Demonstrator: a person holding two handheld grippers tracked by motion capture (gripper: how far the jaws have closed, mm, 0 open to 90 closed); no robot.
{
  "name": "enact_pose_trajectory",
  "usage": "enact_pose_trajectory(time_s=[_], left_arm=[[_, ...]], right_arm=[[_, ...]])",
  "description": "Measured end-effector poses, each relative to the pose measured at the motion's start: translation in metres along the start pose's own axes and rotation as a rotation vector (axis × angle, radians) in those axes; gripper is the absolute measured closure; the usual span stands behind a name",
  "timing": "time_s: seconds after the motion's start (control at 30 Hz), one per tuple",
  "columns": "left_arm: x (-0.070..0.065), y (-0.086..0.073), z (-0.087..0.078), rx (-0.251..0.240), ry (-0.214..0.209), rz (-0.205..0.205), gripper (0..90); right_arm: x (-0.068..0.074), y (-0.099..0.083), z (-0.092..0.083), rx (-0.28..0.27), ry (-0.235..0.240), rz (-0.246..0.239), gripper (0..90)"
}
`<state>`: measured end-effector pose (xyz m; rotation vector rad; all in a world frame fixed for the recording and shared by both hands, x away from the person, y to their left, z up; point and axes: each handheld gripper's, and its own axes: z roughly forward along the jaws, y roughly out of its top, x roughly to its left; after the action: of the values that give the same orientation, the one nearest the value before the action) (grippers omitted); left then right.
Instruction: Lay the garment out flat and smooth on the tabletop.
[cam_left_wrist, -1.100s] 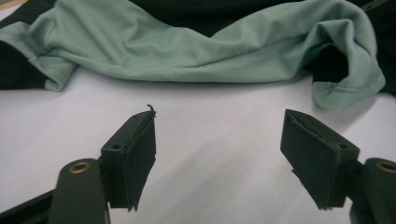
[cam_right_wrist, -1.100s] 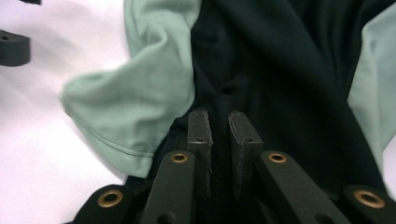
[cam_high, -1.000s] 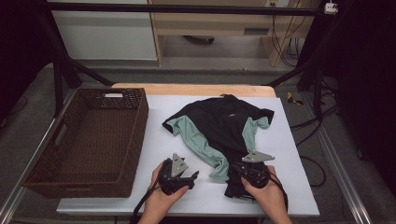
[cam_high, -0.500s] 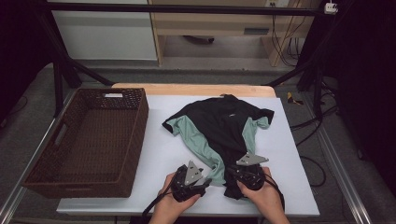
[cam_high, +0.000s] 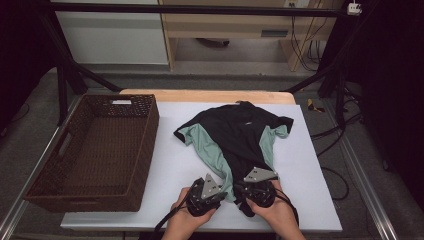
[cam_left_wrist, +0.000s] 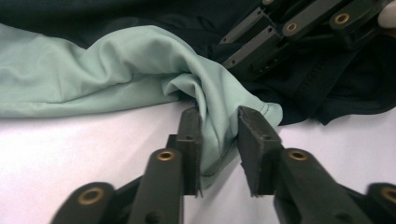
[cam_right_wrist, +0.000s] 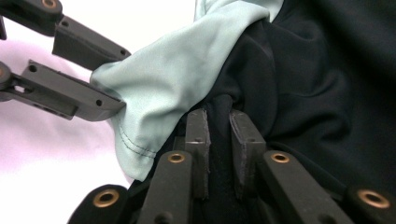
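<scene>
A black shirt with mint-green side panels (cam_high: 240, 135) lies spread on the white table (cam_high: 170, 160), its lower hem at the near edge. My left gripper (cam_high: 226, 192) sits at the green hem corner. In the left gripper view its jaws have just been closing, and the left gripper (cam_left_wrist: 219, 126) pinches a raised fold of green fabric (cam_left_wrist: 140, 70) between its pads. My right gripper (cam_high: 244, 196) is right beside it. In the right gripper view the right gripper (cam_right_wrist: 218, 121) is shut on a bunch of black fabric (cam_right_wrist: 303, 93). The two grippers' tips nearly meet.
A brown wicker basket (cam_high: 150, 145) stands on the left part of the table. Bare white tabletop lies between it and the shirt. Black frame legs and cables stand on the floor behind and to the right.
My left gripper has moved right to the shirt's green hem and its jaws have closed on the fabric. My right hand has drawn slightly toward the near edge, keeping hold of the black cloth.
</scene>
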<state>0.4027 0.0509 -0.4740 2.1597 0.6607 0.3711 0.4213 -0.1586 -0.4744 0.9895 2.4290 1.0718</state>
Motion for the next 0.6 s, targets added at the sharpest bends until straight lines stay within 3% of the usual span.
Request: enact_pose_trajectory(time_s=[0.13, 0.3, 0.43, 0.6], left_arm=[[0.003, 0.000, -0.006, -0.007, -0.008, 0.001, 81.5], [0.009, -0.001, -0.018, -0.017, -0.006, -0.027, 83.2], [0.015, -0.001, -0.027, -0.024, -0.005, -0.054, 83.8], [0.019, -0.004, -0.039, -0.021, 0.002, -0.078, 84.4]], right_arm=[[-0.002, 0.001, -0.004, -0.023, 0.000, 0.021, 66.6], [-0.006, 0.002, -0.014, -0.064, -0.013, 0.052, 48.9], [-0.010, 0.003, -0.020, -0.098, -0.030, 0.064, 42.2], [-0.015, 0.002, -0.027, -0.101, -0.051, 0.083, 36.3]])
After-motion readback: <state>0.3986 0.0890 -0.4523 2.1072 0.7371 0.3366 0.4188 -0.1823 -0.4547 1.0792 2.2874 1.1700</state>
